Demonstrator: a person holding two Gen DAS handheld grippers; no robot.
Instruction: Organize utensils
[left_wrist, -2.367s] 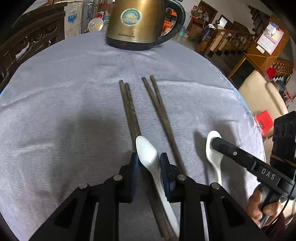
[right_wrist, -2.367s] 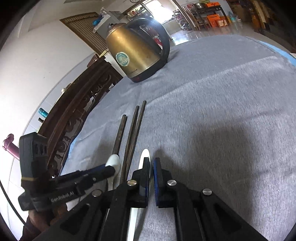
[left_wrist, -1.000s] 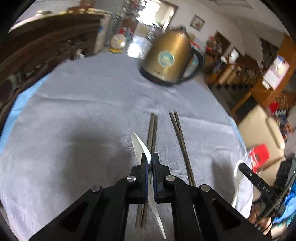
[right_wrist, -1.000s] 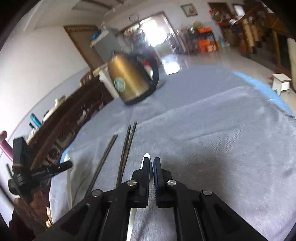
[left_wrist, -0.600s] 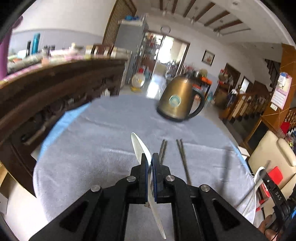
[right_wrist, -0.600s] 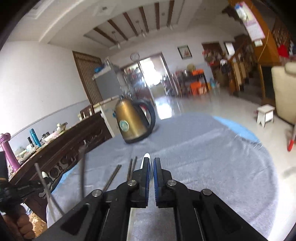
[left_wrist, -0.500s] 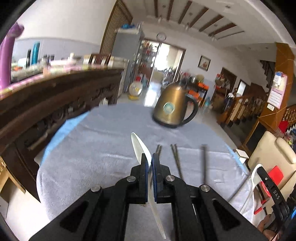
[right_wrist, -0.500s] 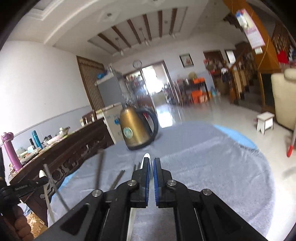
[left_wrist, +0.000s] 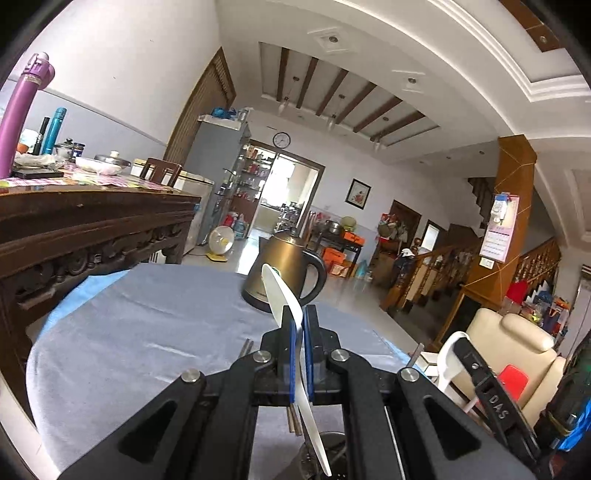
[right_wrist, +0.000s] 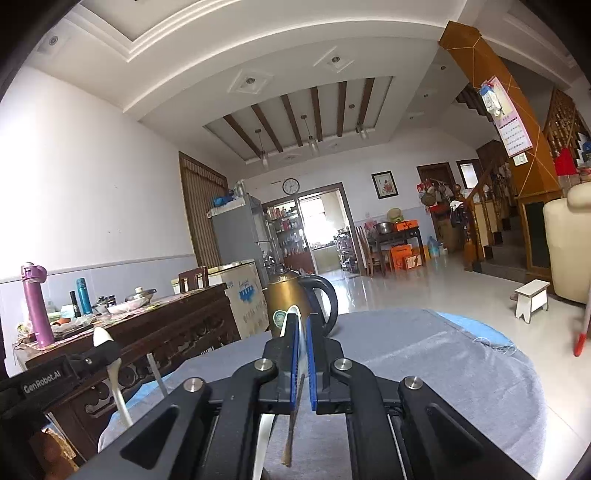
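Note:
My left gripper (left_wrist: 297, 314) is shut on a white spoon (left_wrist: 277, 291), held level above the grey cloth table (left_wrist: 140, 332), bowl end pointing forward and up. My right gripper (right_wrist: 301, 321) is shut on a second white spoon (right_wrist: 266, 435), whose handle hangs below the jaws. Each gripper shows in the other view: the right one (left_wrist: 461, 345) with its spoon at lower right, the left one (right_wrist: 107, 349) with its spoon at lower left. Dark chopsticks lie on the cloth, only ends showing (left_wrist: 245, 347) (right_wrist: 291, 432). A dark round shape (left_wrist: 325, 454) sits under the left spoon's handle; I cannot tell what it is.
A bronze electric kettle (left_wrist: 286, 273) stands at the table's far side, also in the right wrist view (right_wrist: 291, 295). A carved dark wooden sideboard (left_wrist: 74, 236) with bottles stands left of the table. A cream armchair (left_wrist: 517, 354) is at the right.
Both grippers have lifted their spoons off the cloth and tilted from looking down at the table to looking level across the room. The chopsticks have dropped almost out of sight.

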